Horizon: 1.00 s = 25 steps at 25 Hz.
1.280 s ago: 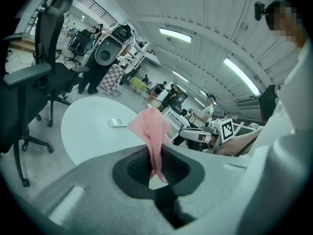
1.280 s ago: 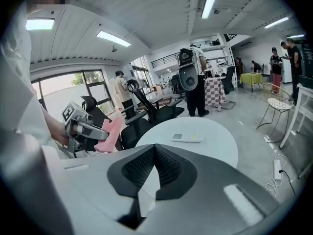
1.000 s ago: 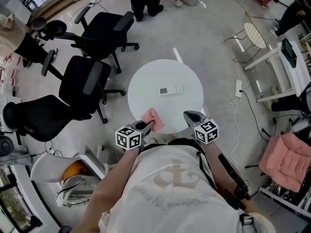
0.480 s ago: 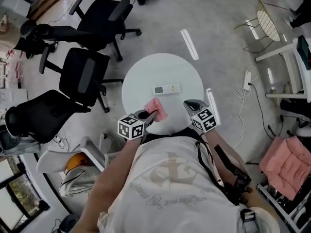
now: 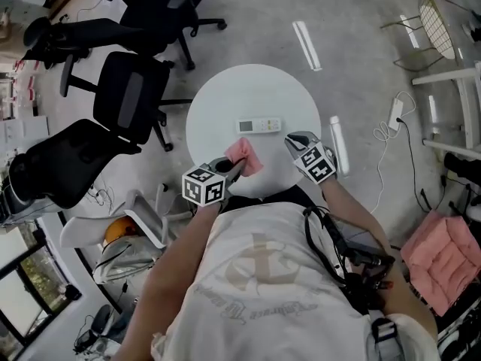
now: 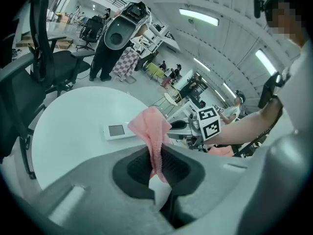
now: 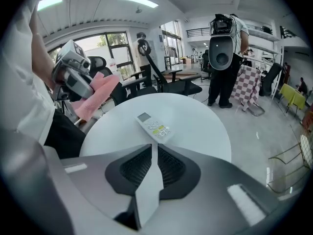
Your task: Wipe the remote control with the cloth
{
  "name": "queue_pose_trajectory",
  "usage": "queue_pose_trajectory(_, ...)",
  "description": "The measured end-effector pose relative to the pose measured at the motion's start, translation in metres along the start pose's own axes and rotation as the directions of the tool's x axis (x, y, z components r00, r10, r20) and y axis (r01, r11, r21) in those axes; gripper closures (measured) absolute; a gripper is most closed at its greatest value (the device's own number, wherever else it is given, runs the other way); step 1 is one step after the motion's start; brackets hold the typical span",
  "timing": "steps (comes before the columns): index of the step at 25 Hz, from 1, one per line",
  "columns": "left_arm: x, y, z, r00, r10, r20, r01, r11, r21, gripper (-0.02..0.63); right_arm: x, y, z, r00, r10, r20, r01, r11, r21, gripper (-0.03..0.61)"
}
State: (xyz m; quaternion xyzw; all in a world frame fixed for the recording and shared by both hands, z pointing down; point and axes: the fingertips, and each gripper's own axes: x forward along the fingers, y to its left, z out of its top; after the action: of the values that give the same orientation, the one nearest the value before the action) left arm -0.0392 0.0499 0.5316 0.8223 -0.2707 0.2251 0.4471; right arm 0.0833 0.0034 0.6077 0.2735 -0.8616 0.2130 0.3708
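While left claw (image 6: pixel 157 153) grips cloth (image 6: pixel 151 126), remote (image 6: pixel 117 130) lies beyond.

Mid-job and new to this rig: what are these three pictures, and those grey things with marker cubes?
No robot here: a person holds a two-jaw gripper in each hand; the marker cubes belong to them. The top-down picture comes from a camera on the person's head; the other two ride on the grippers, looking along their jaws. On the round white table lies a white remote control. The left gripper is shut on a pink cloth, just short of it. The right gripper holds nothing; its jaws are opening, a narrow gap between them.
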Motion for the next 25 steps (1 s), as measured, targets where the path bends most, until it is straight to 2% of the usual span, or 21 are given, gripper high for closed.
queue_pose_trajectory(3,0.007,0.003,0.001,1.0,0.003,-0.024,-0.003,1.0,0.014,0.594,0.008,-0.005,0.0,1.0,0.009,-0.027,-0.01,0.999,-0.035,0.487)
queue_pose_trajectory(8,0.017,0.011,-0.004,0.996,-0.008,-0.084,0.01,1.0,0.024,0.594,0.031,-0.006,-0.006,0.995,0.032,-0.098,-0.043,0.992,-0.115,0.358)
queue_pose_trajectory(12,0.033,0.024,0.011,0.996,-0.015,-0.083,0.013,1.0,-0.028,0.594,0.047,-0.008,-0.001,0.991,0.062,-0.122,-0.087,0.974,-0.21,0.314)
queue_pose_trajectory(15,0.046,0.037,0.026,0.996,-0.026,-0.087,0.02,0.997,-0.069,0.594,0.062,-0.009,0.008,0.986,0.087,-0.142,-0.124,0.954,-0.273,0.301)
queue_pose_trajectory(19,0.065,0.04,0.035,0.991,-0.04,-0.13,0.031,0.997,-0.07,0.594,0.068,-0.01,0.014,0.982,0.106,-0.157,-0.155,0.928,-0.339,0.299)
queue_pose_trajectory(25,0.091,0.04,0.043,0.976,-0.066,-0.209,0.056,0.997,-0.054,0.594,0.066,-0.005,0.021,0.98,0.133,-0.148,-0.182,0.902,-0.393,0.348)
